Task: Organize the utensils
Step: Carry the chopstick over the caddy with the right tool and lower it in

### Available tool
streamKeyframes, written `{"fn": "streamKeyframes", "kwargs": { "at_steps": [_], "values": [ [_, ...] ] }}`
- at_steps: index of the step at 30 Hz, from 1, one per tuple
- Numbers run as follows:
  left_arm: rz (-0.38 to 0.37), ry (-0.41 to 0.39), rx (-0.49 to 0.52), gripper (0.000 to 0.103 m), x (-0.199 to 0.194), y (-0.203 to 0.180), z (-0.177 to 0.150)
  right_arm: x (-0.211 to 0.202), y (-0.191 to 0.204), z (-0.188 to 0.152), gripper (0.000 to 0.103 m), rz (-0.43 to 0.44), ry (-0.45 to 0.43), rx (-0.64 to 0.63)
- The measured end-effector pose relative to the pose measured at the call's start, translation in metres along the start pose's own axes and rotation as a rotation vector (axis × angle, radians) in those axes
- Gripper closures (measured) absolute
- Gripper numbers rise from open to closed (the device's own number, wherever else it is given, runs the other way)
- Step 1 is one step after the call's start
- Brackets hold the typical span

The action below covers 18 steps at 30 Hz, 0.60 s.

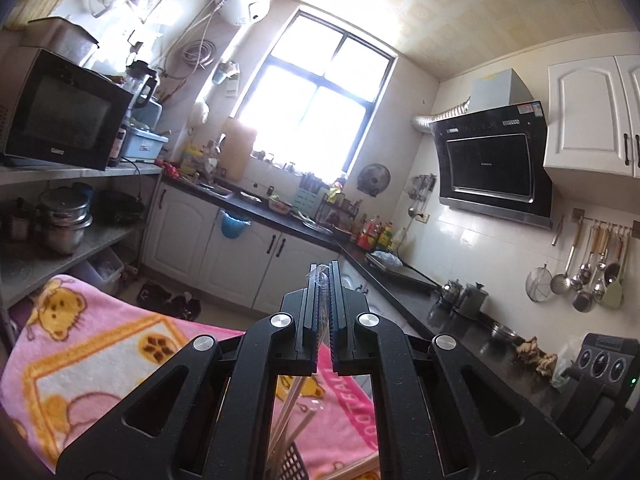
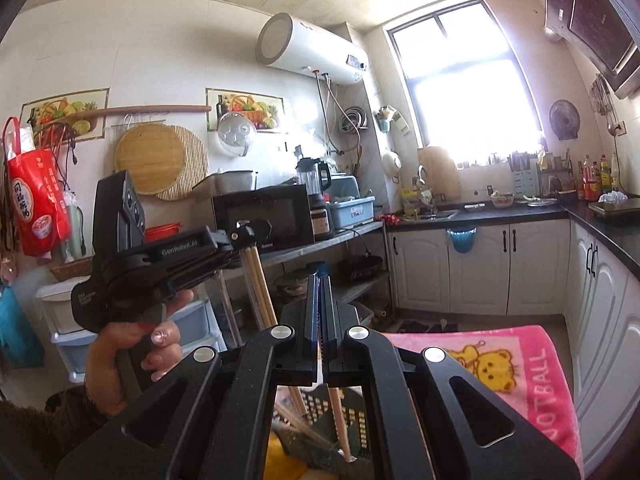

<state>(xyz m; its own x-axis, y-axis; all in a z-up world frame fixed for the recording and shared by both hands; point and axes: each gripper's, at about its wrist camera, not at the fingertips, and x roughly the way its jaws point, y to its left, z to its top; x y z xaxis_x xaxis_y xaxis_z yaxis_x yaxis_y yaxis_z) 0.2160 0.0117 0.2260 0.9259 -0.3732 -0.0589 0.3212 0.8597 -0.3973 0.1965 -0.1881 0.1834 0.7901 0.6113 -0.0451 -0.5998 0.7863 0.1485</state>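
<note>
both grippers are up in the air over the pink blanket, and both are busy. the left gripper is pinched narrow on a clear plastic sleeve of chopsticks, whose pale ends hang down below the jaws toward a dark slotted basket at the near edge. in the right wrist view you see that same left gripper from the side, held by a hand, with the wooden sticks hanging from it. the right gripper is clamped narrow too, on a single chopstick whose lower end reaches down into the basket, where a few more sticks already lie.

judging progress: somewhere in the middle. some sticks are in the basket, but two loads are in the air and not yet set down, and the wrapped bundle looks unopened, though the glare makes that hard to confirm.

around them: a microwave on the shelf at the left, the dark table running along the right, ladles hanging on the wall. the two grippers are close together over one small basket, so crowding each other looks like the main obstacle.
</note>
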Motion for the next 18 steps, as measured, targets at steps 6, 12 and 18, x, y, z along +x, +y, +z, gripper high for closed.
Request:
{"fn": "streamKeyframes", "kwargs": {
  "at_steps": [6,12,18],
  "values": [
    [0.02,-0.022,0.011,0.101,0.012,0.004,-0.001,0.015,-0.006,0.009,0.102,-0.019,-0.016,-0.002],
    [0.026,-0.028,0.009,0.101,0.025,0.01,-0.014,0.028,-0.011,0.01,0.102,-0.026,-0.014,0.008],
    [0.031,-0.013,0.002,0.101,0.036,0.02,-0.03,0.04,-0.016,0.003,0.102,-0.028,0.008,0.016]
  ]
}}
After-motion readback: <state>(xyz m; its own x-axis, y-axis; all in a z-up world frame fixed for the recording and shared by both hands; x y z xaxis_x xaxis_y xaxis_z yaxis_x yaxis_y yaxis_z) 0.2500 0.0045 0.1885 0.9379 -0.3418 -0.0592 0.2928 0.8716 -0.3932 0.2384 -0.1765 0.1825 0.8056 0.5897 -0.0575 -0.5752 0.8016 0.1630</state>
